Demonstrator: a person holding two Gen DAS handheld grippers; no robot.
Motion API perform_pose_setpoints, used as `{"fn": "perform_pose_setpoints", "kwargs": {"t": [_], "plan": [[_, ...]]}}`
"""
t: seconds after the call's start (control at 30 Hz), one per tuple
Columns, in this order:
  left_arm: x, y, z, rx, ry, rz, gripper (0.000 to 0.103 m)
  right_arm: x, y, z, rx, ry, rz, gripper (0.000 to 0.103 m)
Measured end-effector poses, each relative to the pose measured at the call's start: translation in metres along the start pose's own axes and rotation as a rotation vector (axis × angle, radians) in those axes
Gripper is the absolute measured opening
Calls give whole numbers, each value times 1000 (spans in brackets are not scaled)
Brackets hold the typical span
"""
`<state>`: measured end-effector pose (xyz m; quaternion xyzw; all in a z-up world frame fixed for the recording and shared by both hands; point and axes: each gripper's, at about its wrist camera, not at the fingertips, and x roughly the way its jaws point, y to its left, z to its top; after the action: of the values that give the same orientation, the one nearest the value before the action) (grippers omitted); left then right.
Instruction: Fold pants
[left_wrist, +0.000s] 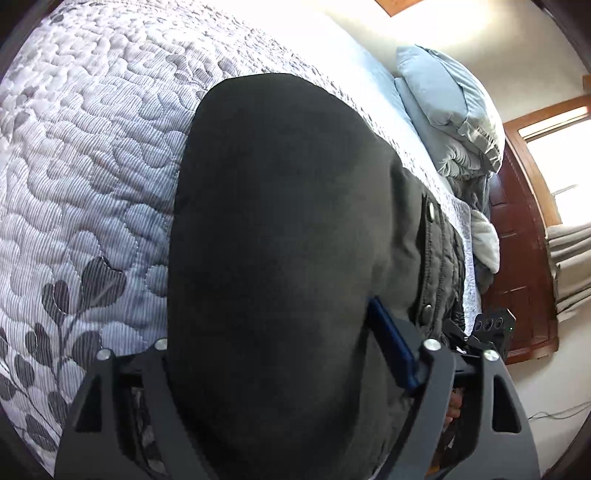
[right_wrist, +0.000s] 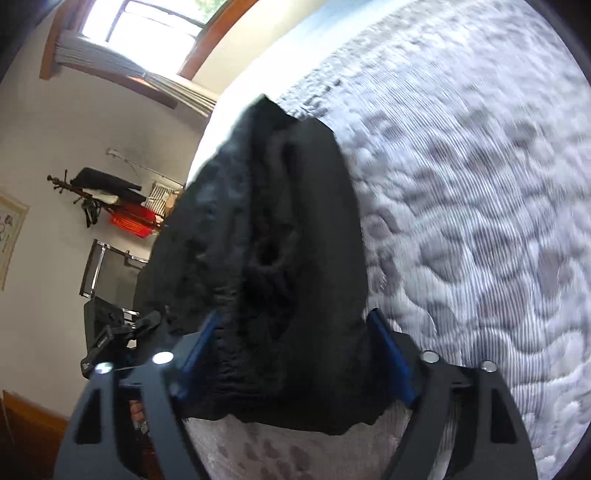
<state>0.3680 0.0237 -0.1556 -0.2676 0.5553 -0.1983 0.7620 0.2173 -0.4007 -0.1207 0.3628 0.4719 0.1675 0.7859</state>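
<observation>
The black pants (left_wrist: 273, 229) lie along the quilted bed and fill the middle of the left wrist view. Their buttoned waistband (left_wrist: 434, 266) runs along the right side. My left gripper (left_wrist: 280, 354) is shut on the near end of the pants; only its right blue pad (left_wrist: 391, 347) shows, the other is under cloth. In the right wrist view the pants (right_wrist: 280, 236) are bunched and lifted off the quilt. My right gripper (right_wrist: 295, 350) is shut on their gathered edge, blue pads (right_wrist: 391, 358) on both sides.
The grey-and-white quilt (left_wrist: 92, 166) with a leaf pattern covers the bed. Blue pillows and blankets (left_wrist: 447, 122) are piled at the head. A wooden door (left_wrist: 517, 266) and windows stand past the bed. A rack with clothes and a red crate (right_wrist: 129, 221) stands by the wall.
</observation>
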Motion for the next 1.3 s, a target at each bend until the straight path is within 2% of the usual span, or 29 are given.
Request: {"fn": "perform_pose_setpoints", "kwargs": {"t": [0.23, 0.33, 0.57, 0.7, 0.8, 0.93, 1.03, 1.13, 1.3], "plan": [[-16, 2, 2, 23, -21, 44, 85, -25, -14, -16, 46, -73, 74, 87], [-30, 5, -4, 26, -37, 69, 85, -43, -28, -24, 86, -93, 67, 87], [-73, 13, -35, 50, -113, 191, 90, -94, -51, -57, 112, -145, -45, 88], [-91, 13, -57, 94, -119, 337, 90, -111, -51, -78, 92, -147, -145, 88], [-98, 11, -75, 98, -107, 427, 91, -115, -35, -93, 44, -133, -262, 88], [-100, -6, -100, 119, -104, 480, 92, -100, 7, -111, -65, -100, -434, 90], [-97, -26, -115, 168, -110, 534, 94, -82, 46, -126, -188, -66, -507, 92], [-91, -51, -130, 223, -110, 571, 96, -65, 77, -142, -232, -40, -524, 94], [-89, -74, -148, 269, -96, 581, 96, -58, 113, -160, -262, -43, -521, 94]]}}
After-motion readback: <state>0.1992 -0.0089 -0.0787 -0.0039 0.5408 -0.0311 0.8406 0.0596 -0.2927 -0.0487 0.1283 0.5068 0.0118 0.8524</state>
